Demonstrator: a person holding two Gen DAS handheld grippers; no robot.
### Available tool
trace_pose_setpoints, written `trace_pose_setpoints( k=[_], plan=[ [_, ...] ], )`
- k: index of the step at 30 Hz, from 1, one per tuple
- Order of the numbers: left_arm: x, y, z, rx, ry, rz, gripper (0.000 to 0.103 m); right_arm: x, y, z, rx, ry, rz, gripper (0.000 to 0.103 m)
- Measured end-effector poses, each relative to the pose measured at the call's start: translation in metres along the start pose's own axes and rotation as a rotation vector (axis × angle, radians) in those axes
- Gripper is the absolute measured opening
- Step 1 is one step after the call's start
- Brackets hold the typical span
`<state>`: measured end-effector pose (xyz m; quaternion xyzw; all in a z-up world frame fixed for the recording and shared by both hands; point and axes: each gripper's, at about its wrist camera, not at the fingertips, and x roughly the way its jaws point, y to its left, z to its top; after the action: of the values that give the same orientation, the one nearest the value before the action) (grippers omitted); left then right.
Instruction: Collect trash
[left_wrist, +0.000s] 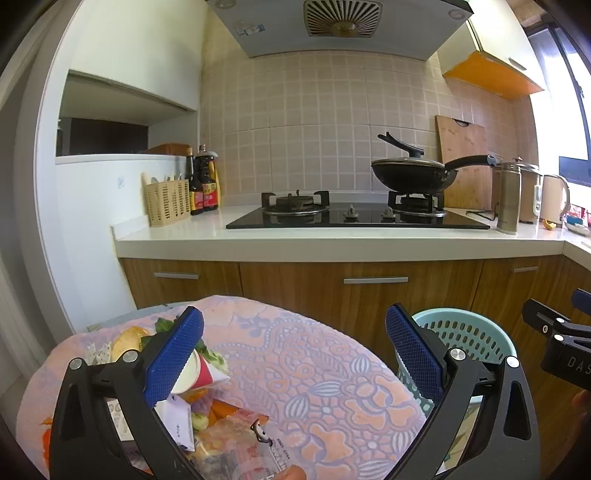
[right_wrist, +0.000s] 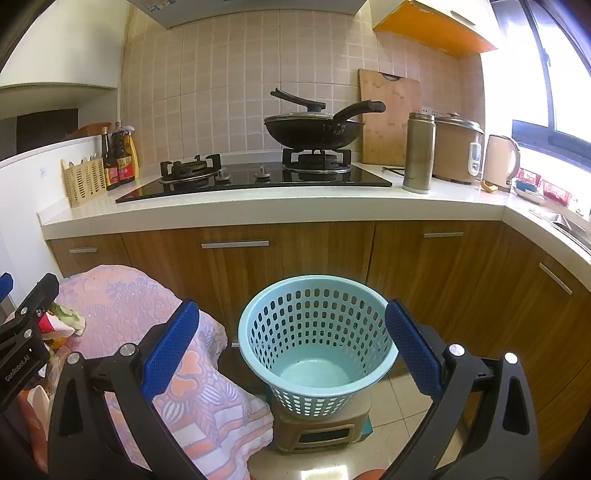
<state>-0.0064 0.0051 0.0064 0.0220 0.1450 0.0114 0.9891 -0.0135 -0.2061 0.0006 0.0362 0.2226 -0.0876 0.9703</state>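
Honestly, the loose heap of scraps and wrappers (left_wrist: 195, 398) worries me: a red-and-white paper cup (left_wrist: 201, 373), vegetable bits and a crinkly clear packet (left_wrist: 240, 443) lie mixed on the pink floral cloth-covered surface (left_wrist: 314, 369), under my left gripper (left_wrist: 295, 354), whose blue pads stand wide apart around nothing. A clumsy pinch could drag several pieces off the cloth's near edge. My right gripper (right_wrist: 291, 347) hangs spread and empty over the perforated pale-blue plastic basket (right_wrist: 317, 295), which sits tilted on a small brown stool (right_wrist: 317, 428) and might tip. Between cloth and basket lies a narrow gap; wooden cabinet doors (right_wrist: 295, 247) close behind.
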Motion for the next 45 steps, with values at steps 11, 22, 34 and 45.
trace_pose_setpoints(
  k=[11,22,34,45],
  plan=[
    [-0.004,0.003,-0.001,-0.021,-0.002,-0.004,0.096,-0.001,0.001,0.001,-0.007,-0.006,-0.004,0.095],
    [-0.003,0.003,-0.001,-0.02,-0.005,-0.003,0.096,-0.001,0.001,-0.001,-0.005,-0.002,-0.007,0.095],
    [-0.006,0.005,-0.001,-0.024,-0.011,-0.001,0.096,0.002,0.003,-0.002,-0.003,0.006,-0.011,0.095],
    [-0.017,0.014,0.01,-0.062,-0.013,-0.024,0.095,-0.017,0.012,0.006,-0.02,-0.012,0.011,0.095]
  ],
)
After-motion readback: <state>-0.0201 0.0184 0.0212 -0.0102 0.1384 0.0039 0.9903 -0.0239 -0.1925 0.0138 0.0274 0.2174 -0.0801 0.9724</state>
